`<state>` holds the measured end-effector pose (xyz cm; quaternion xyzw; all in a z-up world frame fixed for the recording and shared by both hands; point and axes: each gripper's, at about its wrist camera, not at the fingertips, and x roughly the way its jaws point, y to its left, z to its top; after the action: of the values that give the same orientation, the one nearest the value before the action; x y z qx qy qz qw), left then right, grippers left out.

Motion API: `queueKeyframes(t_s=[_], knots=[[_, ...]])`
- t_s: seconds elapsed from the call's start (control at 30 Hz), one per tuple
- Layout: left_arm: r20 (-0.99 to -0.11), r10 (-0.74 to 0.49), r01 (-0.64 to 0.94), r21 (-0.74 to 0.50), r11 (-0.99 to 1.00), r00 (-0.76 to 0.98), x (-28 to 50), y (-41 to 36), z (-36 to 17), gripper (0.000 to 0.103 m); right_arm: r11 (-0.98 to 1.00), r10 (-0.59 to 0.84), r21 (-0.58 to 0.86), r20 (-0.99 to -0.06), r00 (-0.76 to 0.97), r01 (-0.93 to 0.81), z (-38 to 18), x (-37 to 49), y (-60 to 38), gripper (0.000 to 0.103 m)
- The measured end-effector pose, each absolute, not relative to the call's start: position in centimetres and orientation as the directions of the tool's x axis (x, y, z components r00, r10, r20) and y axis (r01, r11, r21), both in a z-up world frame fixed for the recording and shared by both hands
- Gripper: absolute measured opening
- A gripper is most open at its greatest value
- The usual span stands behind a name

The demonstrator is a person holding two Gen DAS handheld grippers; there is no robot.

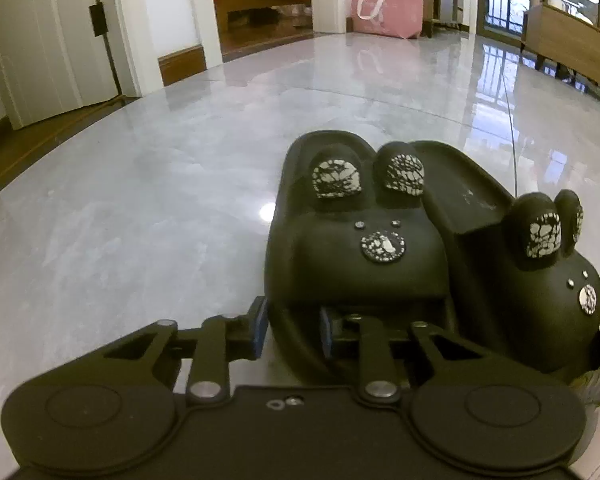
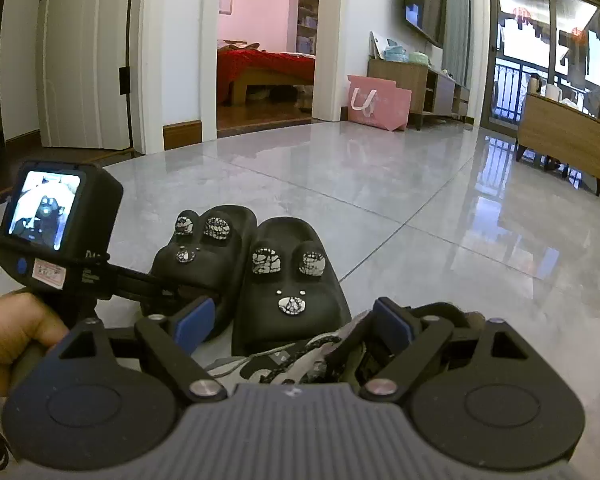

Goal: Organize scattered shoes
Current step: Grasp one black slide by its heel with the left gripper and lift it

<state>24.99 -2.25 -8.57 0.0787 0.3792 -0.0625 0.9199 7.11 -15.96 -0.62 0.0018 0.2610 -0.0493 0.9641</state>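
Two black slippers (image 2: 256, 276), one grey sneaker (image 2: 296, 360)
Left gripper (image 1: 294, 326) pinches one slipper's sidewall; right gripper (image 2: 294, 326) gapes wide around sneaker

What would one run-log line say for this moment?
left gripper: shut on left slipper | right gripper: open over sneaker

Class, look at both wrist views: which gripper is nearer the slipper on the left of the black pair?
Left. The left gripper is clamped on that slipper's heel-side wall. The right gripper sits open beside it, over a grey sneaker.
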Motion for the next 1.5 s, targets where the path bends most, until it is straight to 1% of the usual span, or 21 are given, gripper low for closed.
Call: queueKeyframes(t_s=[0.13, 0.3, 0.47, 0.57, 0.7, 0.73, 0.83, 0.9, 0.97, 1.03, 1.07, 1.1, 1.13, 1.17, 1.23, 1.3, 1.33, 1.37, 1.43, 1.47, 1.5], knots=[[-0.687, -0.016, 0.144, 0.129, 0.981, 0.727, 24.5, -2.1, -7.8, 0.017, 0.995, -0.094, -0.018, -0.508, 0.856, 0.098, -0.5, 7.0, -15.9, 0.088], [-0.690, 0.013, 0.094, 0.117, 0.989, 0.723, 23.5, -0.5, -6.7, 0.014, 0.996, -0.087, -0.016, -0.505, 0.859, 0.091, -0.2, 6.7, -15.5, 0.089], [-0.708, 0.043, 0.032, 0.092, 0.995, 0.705, 21.1, 2.9, -5.7, 0.013, 0.999, -0.038, -0.028, -0.477, 0.878, 0.028, 0.3, 6.2, -13.8, 0.089], [-0.715, 0.069, -0.001, 0.095, 0.995, 0.695, 18.3, 5.8, -5.4, 0.013, 0.996, 0.026, -0.069, -0.452, 0.892, -0.064, 0.6, 5.3, -11.6, 0.089], [-0.747, 0.108, -0.051, 0.099, 0.994, 0.656, 15.2, 9.0, -5.7, 0.008, 0.980, 0.117, -0.084, -0.484, 0.867, -0.179, 0.0, 4.7, -8.6, 0.089], [-0.758, 0.118, -0.070, 0.096, 0.993, 0.641, 14.1, 10.0, -5.9, 0.008, 0.968, 0.143, -0.108, -0.503, 0.852, -0.226, -0.5, 4.4, -7.3, 0.089], [-0.745, 0.131, -0.066, 0.116, 0.991, 0.654, 13.1, 10.9, -5.8, 0.008, 0.897, 0.191, -0.236, -0.553, 0.811, -0.373, -2.9, 3.5, -3.2, 0.089], [-0.748, 0.129, -0.063, 0.116, 0.991, 0.651, 13.1, 11.2, -5.4, 0.008, 0.846, 0.230, -0.297, -0.547, 0.805, -0.443, -4.2, 2.6, -1.1, 0.089], [-0.751, 0.131, -0.063, 0.118, 0.991, 0.647, 13.5, 11.6, -5.1, 0.008, 0.835, 0.238, -0.322, -0.519, 0.821, -0.446, -4.9, 2.4, 0.5, 0.088], [-0.748, 0.127, -0.041, 0.132, 0.990, 0.651, 13.8, 11.9, -5.1, 0.008, 0.839, 0.233, -0.333, -0.493, 0.838, -0.429, -5.4, 2.5, 1.7, 0.088], [-0.746, 0.119, -0.011, 0.148, 0.989, 0.655, 13.8, 12.0, -5.1, 0.009, 0.847, 0.223, -0.328, -0.496, 0.839, -0.418, -5.5, 2.9, 2.0, 0.088], [-0.741, 0.110, 0.025, 0.168, 0.986, 0.662, 13.8, 12.0, -5.3, 0.014, 0.857, 0.203, -0.326, -0.499, 0.842, -0.399, -5.7, 3.5, 2.6, 0.088], [-0.731, 0.098, 0.071, 0.196, 0.978, 0.675, 13.7, 11.8, -5.5, 0.023, 0.862, 0.180, -0.336, -0.496, 0.849, -0.379, -5.9, 4.1, 3.0, 0.088], [-0.723, 0.083, 0.112, 0.218, 0.970, 0.686, 13.6, 11.7, -5.7, 0.025, 0.866, 0.159, -0.349, -0.487, 0.859, -0.358, -6.1, 4.5, 3.3, 0.088], [-0.720, 0.046, 0.173, 0.228, 0.958, 0.692, 13.8, 11.7, -5.9, 0.022, 0.875, 0.132, -0.360, -0.465, 0.876, -0.323, -6.2, 4.9, 3.5, 0.088], [-0.718, 0.005, 0.233, 0.233, 0.944, 0.696, 14.1, 11.7, -6.2, 0.021, 0.880, 0.095, -0.373, -0.466, 0.879, -0.293, -6.6, 5.6, 3.8, 0.086], [-0.721, -0.025, 0.261, 0.219, 0.940, 0.693, 14.4, 12.0, -6.1, 0.021, 0.879, 0.075, -0.382, -0.484, 0.872, -0.287, -7.0, 6.1, 4.0, 0.081], [-0.724, -0.051, 0.285, 0.204, 0.937, 0.688, 14.7, 12.3, -6.1, 0.021, 0.878, 0.060, -0.385, -0.501, 0.863, -0.285, -7.4, 6.5, 4.0, 0.074], [-0.732, -0.088, 0.306, 0.169, 0.937, 0.675, 15.0, 12.8, -6.1, 0.021, 0.887, 0.031, -0.377, -0.529, 0.848, -0.268, -8.0, 7.2, 3.8, 0.065], [-0.736, -0.100, 0.315, 0.160, 0.935, 0.670, 14.9, 12.9, -6.1, 0.021, 0.895, 0.024, -0.365, -0.533, 0.846, -0.255, -8.1, 7.5, 3.6, 0.063], [-0.735, -0.109, 0.326, 0.158, 0.932, 0.669, 14.9, 13.0, -6.2, 0.024, 0.904, 0.018, -0.352, -0.533, 0.846, -0.242, -8.3, 7.9, 3.4, 0.063]])
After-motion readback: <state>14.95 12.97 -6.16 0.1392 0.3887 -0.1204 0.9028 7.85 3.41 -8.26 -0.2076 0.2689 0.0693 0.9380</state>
